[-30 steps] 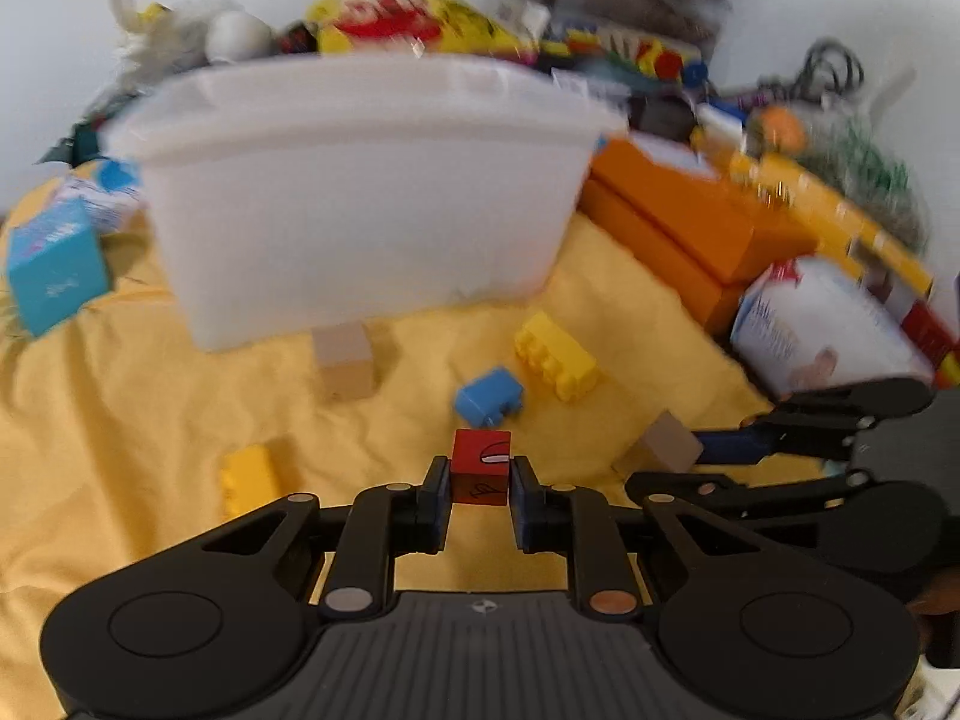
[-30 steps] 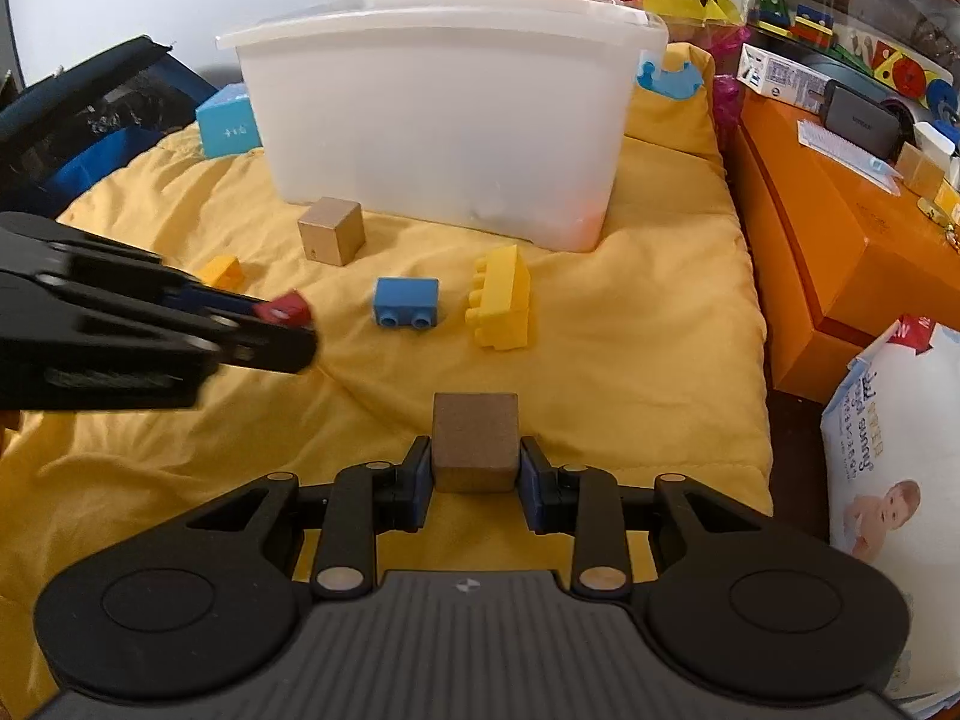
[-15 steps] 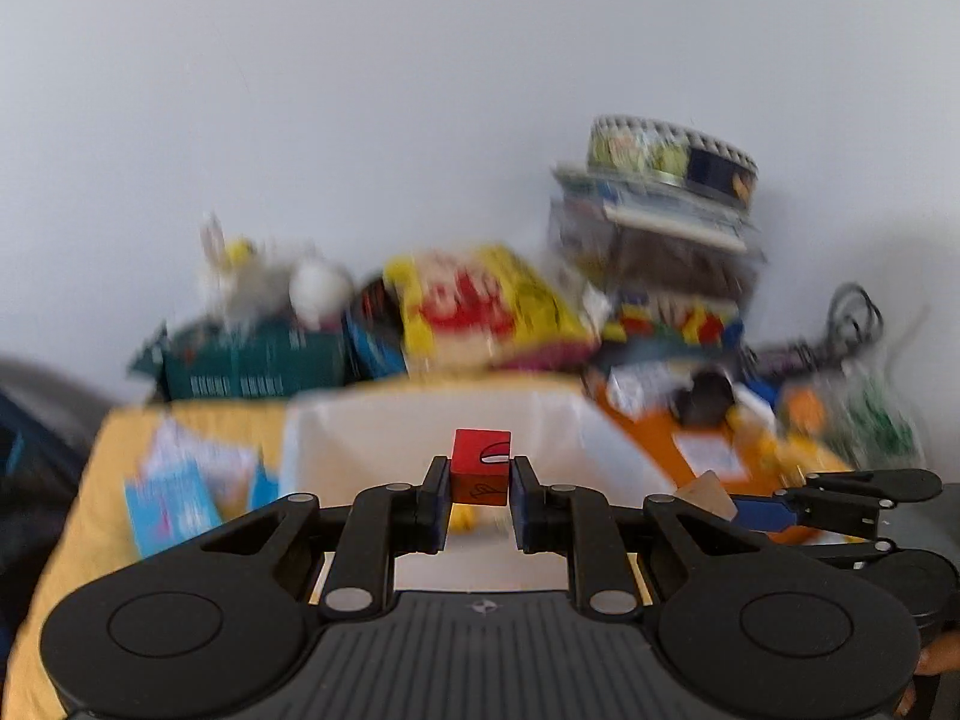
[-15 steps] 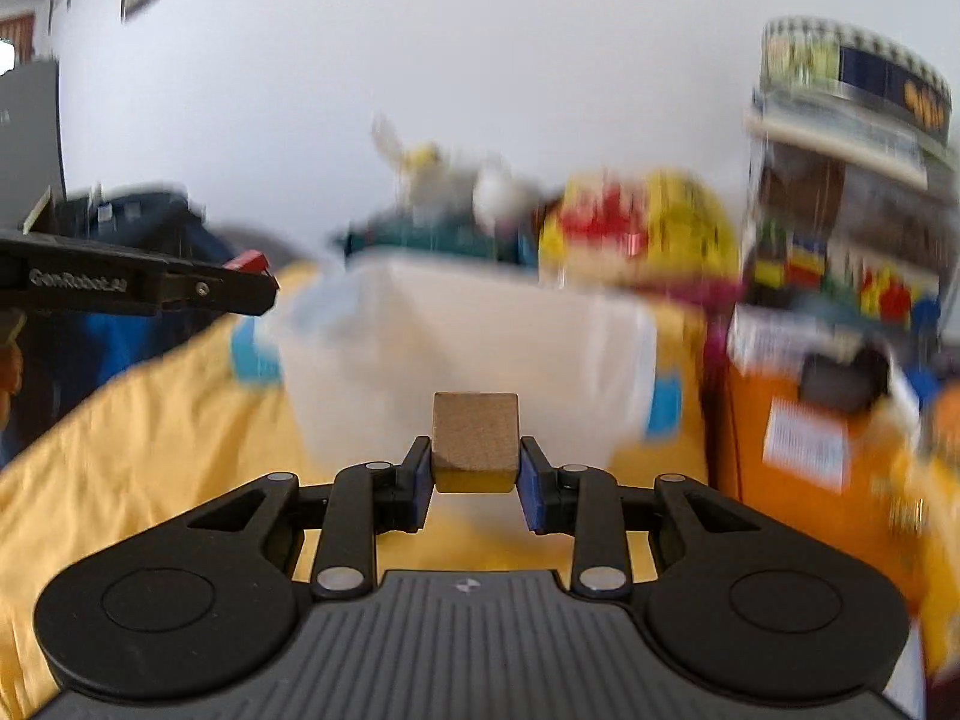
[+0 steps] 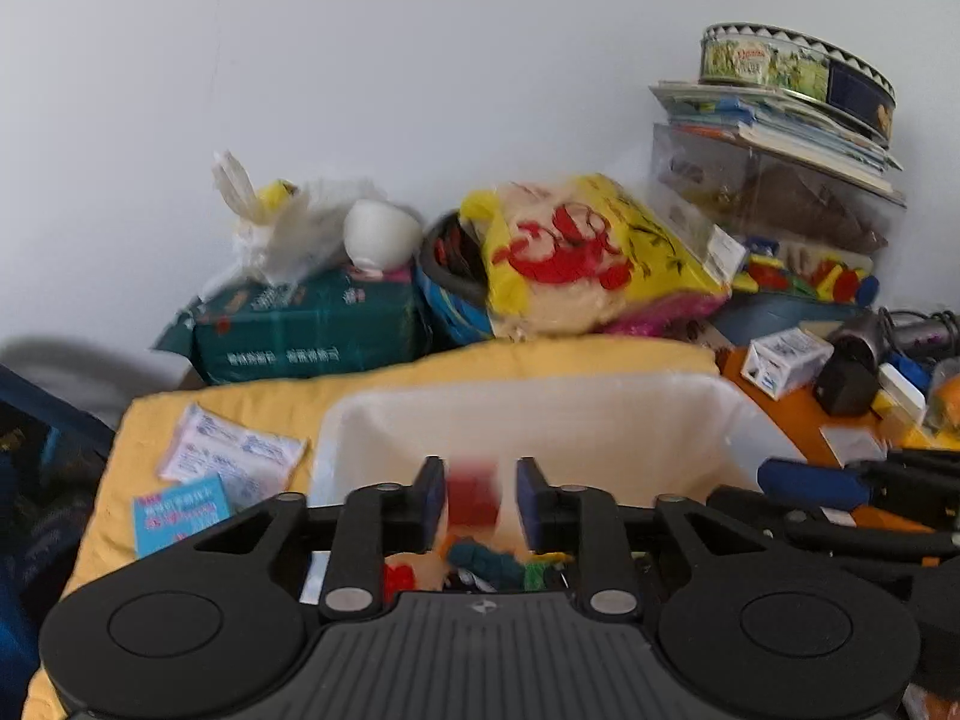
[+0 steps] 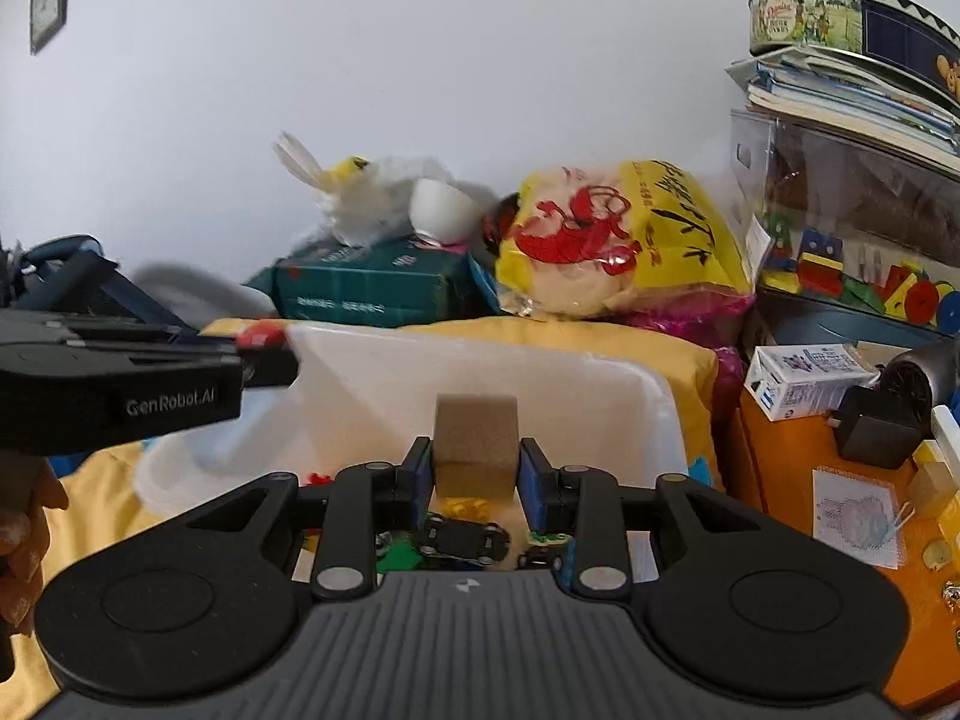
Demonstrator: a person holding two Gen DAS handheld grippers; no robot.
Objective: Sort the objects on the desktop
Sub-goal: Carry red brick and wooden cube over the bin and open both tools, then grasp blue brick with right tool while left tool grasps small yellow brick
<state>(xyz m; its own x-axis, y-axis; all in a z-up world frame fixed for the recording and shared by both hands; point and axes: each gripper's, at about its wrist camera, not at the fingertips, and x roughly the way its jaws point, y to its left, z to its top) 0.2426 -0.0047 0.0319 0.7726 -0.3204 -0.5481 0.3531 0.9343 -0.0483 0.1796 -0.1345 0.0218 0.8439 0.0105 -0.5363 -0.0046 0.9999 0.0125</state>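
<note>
Both grippers hang over the open white bin [image 5: 750,414], which holds several small toys. My left gripper [image 5: 477,501] has its jaws opening. A blurred red cube [image 5: 474,498] sits loose between them with a gap on each side. In the right wrist view the left gripper [image 6: 270,360] reaches in from the left over the bin's [image 6: 660,396] rim, the red cube [image 6: 259,336] at its tip. My right gripper [image 6: 476,474] has its jaws starting to open. The brown wooden cube [image 6: 476,450] is still against both pads, above a toy car [image 6: 462,537].
The bin stands on a yellow cloth [image 5: 252,402] with paper packets [image 5: 228,456]. Behind it lie a green package [image 6: 372,282] and a yellow bag [image 6: 624,240]. To the right is an orange box [image 6: 798,468] with a small carton [image 6: 804,378], and a tall stack topped by a round tin [image 6: 840,18].
Both grippers rose from the cloth with their cubes and came over the bin. The left jaws parted and the red cube came loose. The brown cube stays between the right pads.
</note>
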